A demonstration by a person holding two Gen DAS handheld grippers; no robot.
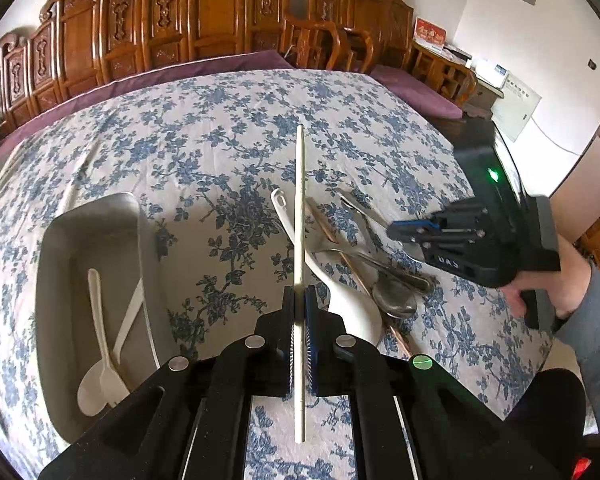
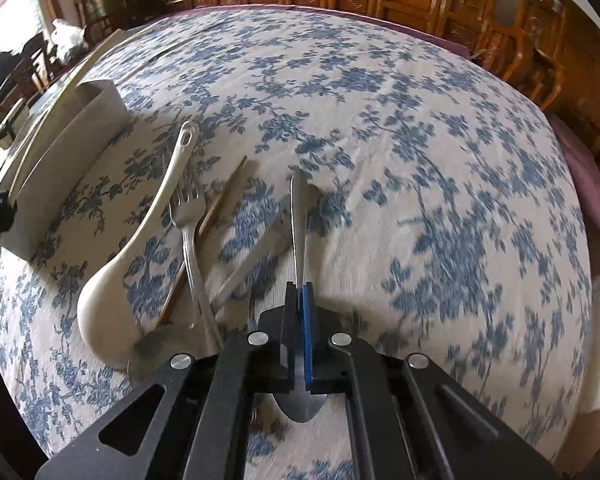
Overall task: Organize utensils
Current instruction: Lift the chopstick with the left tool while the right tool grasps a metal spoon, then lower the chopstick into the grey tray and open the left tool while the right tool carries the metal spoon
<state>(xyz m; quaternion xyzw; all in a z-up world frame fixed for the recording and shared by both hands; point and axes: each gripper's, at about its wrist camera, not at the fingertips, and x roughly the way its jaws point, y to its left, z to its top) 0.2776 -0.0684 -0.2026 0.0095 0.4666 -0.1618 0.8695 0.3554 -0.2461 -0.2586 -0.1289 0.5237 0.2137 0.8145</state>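
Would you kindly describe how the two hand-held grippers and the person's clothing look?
Both hand-held grippers, left and right, are black angular frames with silver pivot bolts and blue ribbed finger pads. A small green light glows on the right one's body. The sleeve is grey.

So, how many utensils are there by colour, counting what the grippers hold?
White: 4 (white chopstick in left gripper, paddle, white spoon and another piece in tray)
Metal: 3 (fork, loose spoon, held spoon in right gripper)
Brown: 1 (brown chopstick)
Total: 8
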